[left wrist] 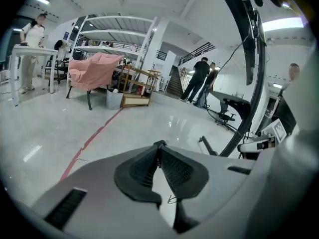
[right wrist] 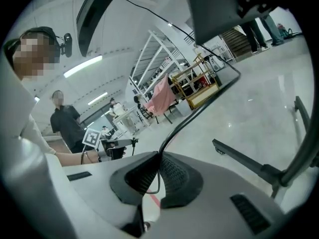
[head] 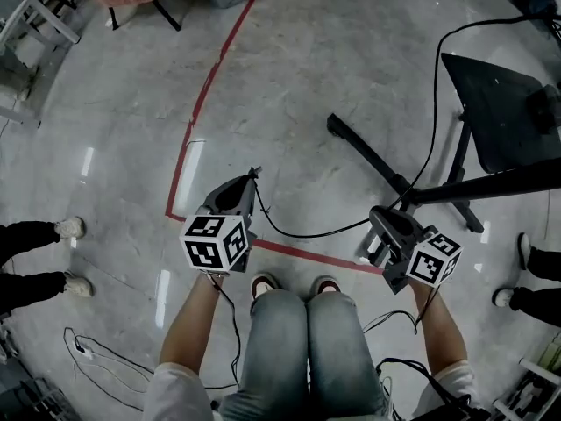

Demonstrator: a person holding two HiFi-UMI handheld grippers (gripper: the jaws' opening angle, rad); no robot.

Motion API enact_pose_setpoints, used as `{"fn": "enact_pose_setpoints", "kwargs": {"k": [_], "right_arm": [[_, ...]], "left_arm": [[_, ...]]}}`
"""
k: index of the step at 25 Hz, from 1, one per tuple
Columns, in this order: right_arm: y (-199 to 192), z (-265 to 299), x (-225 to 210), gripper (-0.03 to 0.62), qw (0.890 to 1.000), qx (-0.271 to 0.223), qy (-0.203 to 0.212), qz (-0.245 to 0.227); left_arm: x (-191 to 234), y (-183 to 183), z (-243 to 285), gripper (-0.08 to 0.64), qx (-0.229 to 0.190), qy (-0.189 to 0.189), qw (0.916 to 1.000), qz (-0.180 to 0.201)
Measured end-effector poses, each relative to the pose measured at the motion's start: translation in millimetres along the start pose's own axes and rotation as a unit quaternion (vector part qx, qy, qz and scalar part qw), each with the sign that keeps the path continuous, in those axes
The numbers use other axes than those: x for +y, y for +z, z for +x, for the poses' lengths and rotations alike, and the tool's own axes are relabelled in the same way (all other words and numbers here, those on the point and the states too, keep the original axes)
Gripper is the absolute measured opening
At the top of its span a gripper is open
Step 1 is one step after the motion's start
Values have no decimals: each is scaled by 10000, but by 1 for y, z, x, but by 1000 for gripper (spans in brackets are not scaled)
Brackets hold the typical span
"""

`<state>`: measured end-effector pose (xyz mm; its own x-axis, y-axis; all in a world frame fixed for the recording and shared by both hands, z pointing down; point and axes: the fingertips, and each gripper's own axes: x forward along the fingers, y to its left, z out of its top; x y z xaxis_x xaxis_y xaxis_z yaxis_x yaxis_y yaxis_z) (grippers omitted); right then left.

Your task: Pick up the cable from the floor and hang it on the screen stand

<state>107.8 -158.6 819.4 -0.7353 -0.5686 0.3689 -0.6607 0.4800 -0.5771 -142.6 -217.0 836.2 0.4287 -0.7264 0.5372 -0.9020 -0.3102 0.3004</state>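
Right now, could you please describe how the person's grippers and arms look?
Both the left gripper and right gripper have grey shells, black ribbed pads and a white cube with black square markers. Thin black wires run along the forearms. The person wears white short sleeves.

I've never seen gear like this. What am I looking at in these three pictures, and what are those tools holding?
No robot here: a person holds a two-jaw gripper in each hand. The head view looks down from a camera on their head at the grey floor. The other two views come from cameras riding on the grippers. The left gripper and the right gripper are each shut on one black cable, which sags between them. The black screen stand stands at the right.
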Motion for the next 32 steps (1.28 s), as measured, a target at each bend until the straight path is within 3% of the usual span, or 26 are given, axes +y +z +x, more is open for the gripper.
{"fn": "enact_pose_setpoints", "kwargs": {"k": [9, 14, 18, 23, 27, 32], "right_arm": [[95, -79, 140, 28, 9995, 134, 197, 191], [153, -130, 214, 28, 9991, 19, 253, 348], [210, -178, 254, 28, 9964, -307, 235, 749], [255, -215, 295, 28, 9915, -484, 481, 1110], [263, -247, 312, 28, 9766, -976, 637, 1809], [287, -299, 326, 28, 9678, -1580, 477, 1899]], "left_arm": [[-82, 117, -130, 25, -269, -262, 9992, -142], [-141, 181, -204, 25, -150, -578, 9981, 143], [-186, 233, -252, 25, 5, -807, 9964, 251], [-223, 278, -273, 23, 97, -1009, 9946, 243], [-247, 300, -285, 20, 99, -1241, 9919, 245], [-278, 323, -284, 18, 142, -1625, 9851, 535]]}}
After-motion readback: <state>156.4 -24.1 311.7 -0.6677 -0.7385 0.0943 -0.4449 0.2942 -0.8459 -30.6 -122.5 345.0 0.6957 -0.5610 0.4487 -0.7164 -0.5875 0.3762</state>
